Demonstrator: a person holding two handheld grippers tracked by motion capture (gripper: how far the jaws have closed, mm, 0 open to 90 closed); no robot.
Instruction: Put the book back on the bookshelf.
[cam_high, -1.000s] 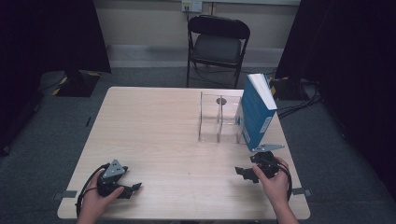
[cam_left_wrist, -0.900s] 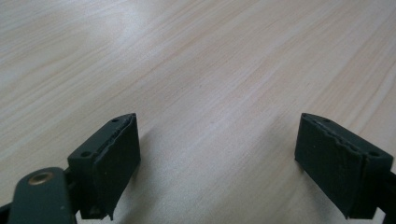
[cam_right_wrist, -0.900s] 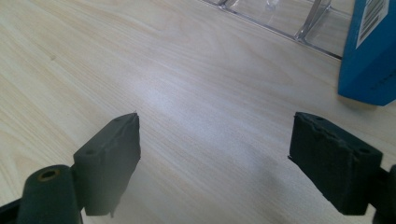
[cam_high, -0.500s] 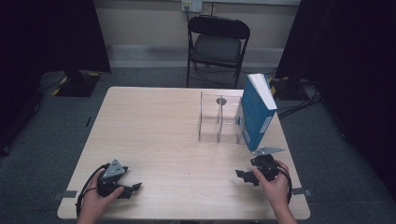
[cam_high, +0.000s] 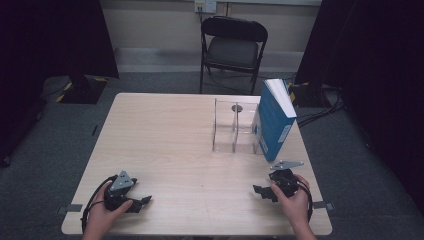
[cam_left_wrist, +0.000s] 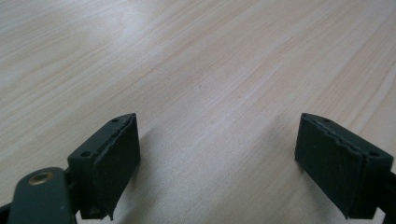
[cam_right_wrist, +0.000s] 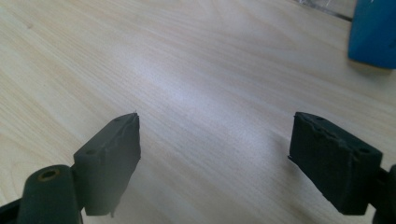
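Note:
A thick blue book (cam_high: 274, 119) stands upright on the wooden table (cam_high: 170, 135), leaning against the right side of a clear acrylic rack (cam_high: 234, 127). A corner of the book (cam_right_wrist: 373, 32) appears at the top right of the right gripper view. My left gripper (cam_high: 140, 202) rests near the table's front left, held by a hand, open with nothing between its fingers (cam_left_wrist: 114, 158). My right gripper (cam_high: 260, 192) sits near the front right, in front of the book, also open and empty, its fingers (cam_right_wrist: 112, 158) wide apart over bare wood.
A black folding chair (cam_high: 232, 47) stands beyond the table's far edge. Dark curtains flank the room and cables lie on the grey floor at the right. Bare tabletop stretches between the two grippers and across the left half.

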